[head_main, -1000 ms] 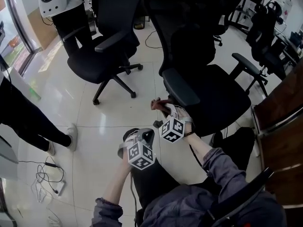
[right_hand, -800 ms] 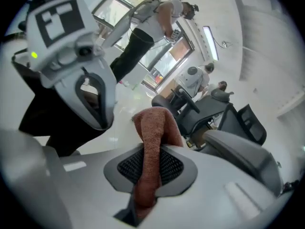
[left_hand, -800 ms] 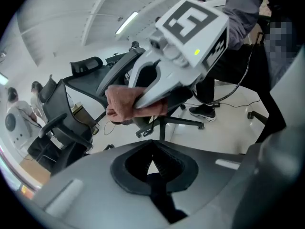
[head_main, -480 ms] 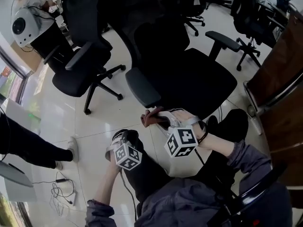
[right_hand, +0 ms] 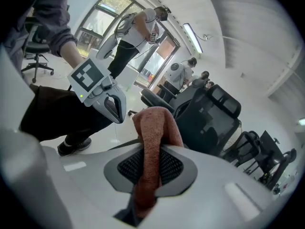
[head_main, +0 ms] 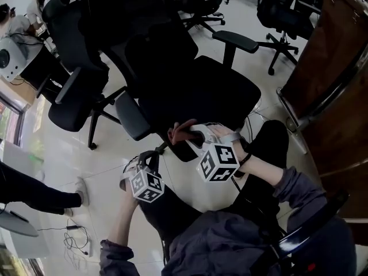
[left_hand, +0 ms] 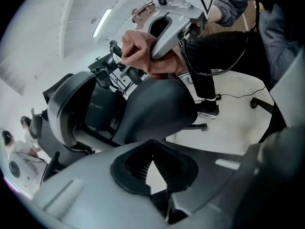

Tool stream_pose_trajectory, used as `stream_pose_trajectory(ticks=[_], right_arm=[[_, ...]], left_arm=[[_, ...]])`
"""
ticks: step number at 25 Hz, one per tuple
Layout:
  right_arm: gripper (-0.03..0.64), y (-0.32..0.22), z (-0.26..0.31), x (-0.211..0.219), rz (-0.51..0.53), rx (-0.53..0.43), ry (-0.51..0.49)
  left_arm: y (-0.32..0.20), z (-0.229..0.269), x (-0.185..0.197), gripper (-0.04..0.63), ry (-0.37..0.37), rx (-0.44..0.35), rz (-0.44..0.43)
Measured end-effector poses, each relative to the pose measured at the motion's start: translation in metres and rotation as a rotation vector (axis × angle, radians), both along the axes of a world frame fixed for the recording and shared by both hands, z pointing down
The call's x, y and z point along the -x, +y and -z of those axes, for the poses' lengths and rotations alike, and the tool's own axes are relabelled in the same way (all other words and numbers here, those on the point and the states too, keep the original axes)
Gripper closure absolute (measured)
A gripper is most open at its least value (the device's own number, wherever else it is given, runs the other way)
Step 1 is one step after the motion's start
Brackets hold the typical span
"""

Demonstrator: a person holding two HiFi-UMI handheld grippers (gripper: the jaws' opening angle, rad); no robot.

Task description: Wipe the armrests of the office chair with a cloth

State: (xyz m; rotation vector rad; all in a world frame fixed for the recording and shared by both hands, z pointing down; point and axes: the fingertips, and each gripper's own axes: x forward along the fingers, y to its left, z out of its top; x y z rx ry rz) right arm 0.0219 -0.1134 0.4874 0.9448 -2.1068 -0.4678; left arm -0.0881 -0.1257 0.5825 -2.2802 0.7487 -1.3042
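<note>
Now my right gripper (head_main: 192, 137) was clamped on the reddish cloth (head_main: 179, 132), w/ the cloth touching the front end of the near armrest (head_main: 131, 117) of the black chair (head_main: 195, 91). A sec ago it hung just short of that end. Left gripper (head_main: 148, 157) sat lower, just beside, jaws together on nothing, approx. where it was before. Far armrest (head_main: 234, 40) was well apart from both grippers.

No legible text, labels, brands or numbers anywhere in view.
</note>
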Motion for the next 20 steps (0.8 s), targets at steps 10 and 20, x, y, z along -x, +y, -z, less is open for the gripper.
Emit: stream_pose_trajectory(ticks=[10, 20], right_arm=[[0.568, -0.006, 0.007, -0.037, 0.017, 0.019, -0.017], [0.568, -0.028, 0.006, -0.035, 0.112, 0.015, 0.016]], left_arm=[[0.007, 0.032, -0.061, 0.578, 0.041, -0.073, 0.006], [0.004, 0.034, -0.075, 0.578, 0.074, -0.075, 0.116]])
